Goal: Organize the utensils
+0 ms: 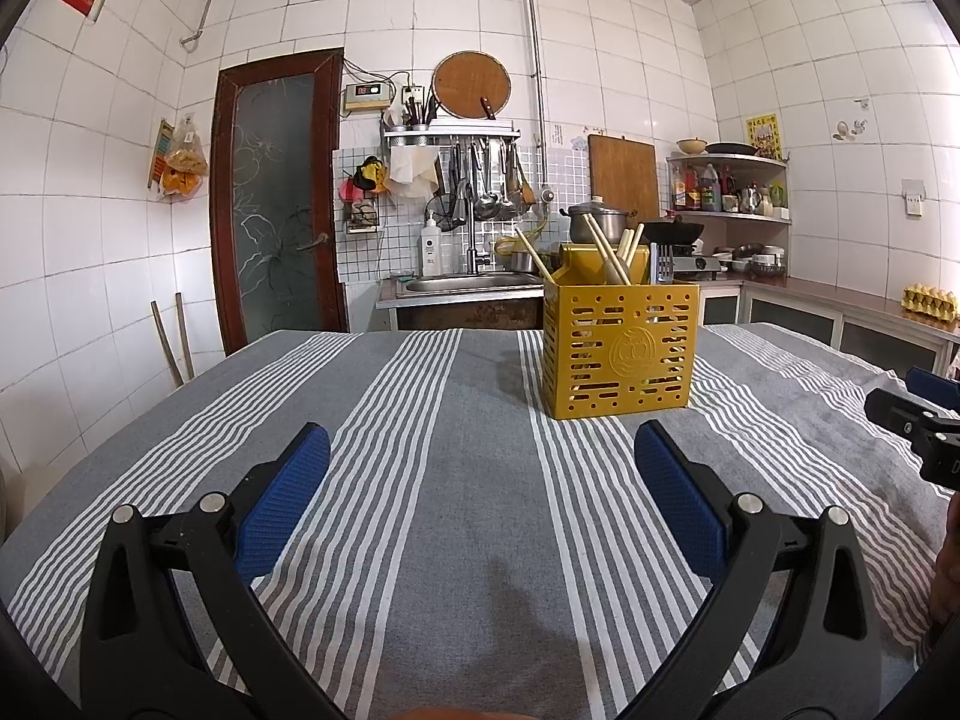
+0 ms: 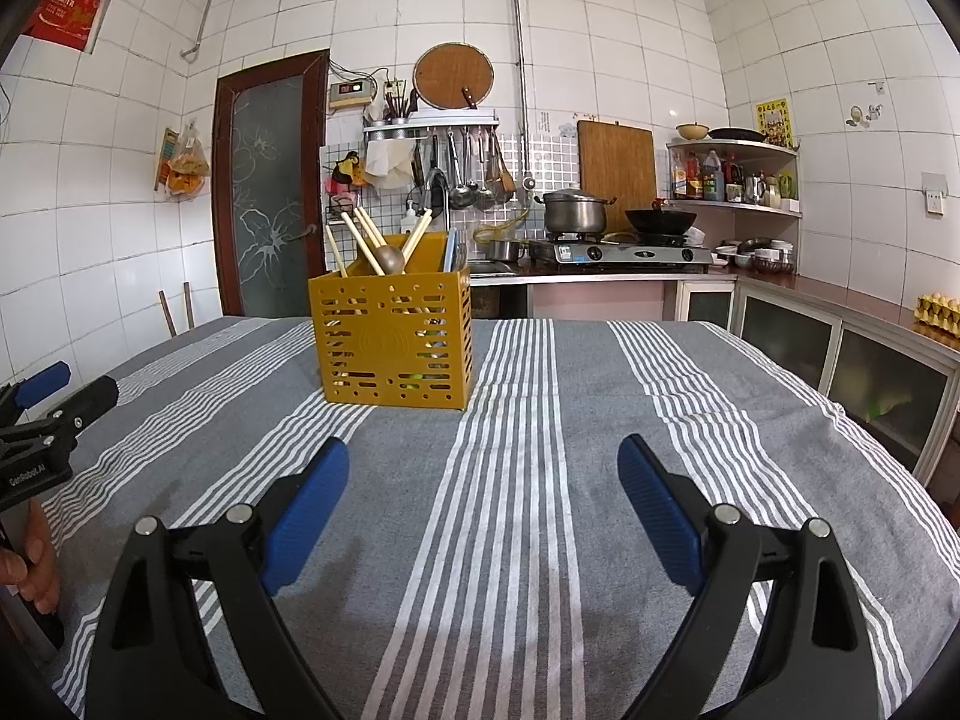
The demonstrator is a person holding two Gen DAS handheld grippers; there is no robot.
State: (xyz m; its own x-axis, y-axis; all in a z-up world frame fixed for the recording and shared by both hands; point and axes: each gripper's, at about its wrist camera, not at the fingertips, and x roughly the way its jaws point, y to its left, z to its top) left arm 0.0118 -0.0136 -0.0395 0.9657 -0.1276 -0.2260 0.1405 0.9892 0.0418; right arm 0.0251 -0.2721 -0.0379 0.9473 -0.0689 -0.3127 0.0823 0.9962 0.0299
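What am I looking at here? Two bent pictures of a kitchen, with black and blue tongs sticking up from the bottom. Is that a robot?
No robot: a person holds one hand tool in each hand, and each tool has a two-finger claw with blue pads. A small wide-angle camera sits on each tool and looks forward along its fingers, which is why the walls bend.

One picture is from the left claw, the other from the right claw. Each also catches the other tool at its edge.

Both claws stand open and hold nothing. They hang over a table covered by a grey cloth with white stripes. On it stands one yellow perforated utensil box, holding wooden chopsticks, a wooden spoon and a metal fork.
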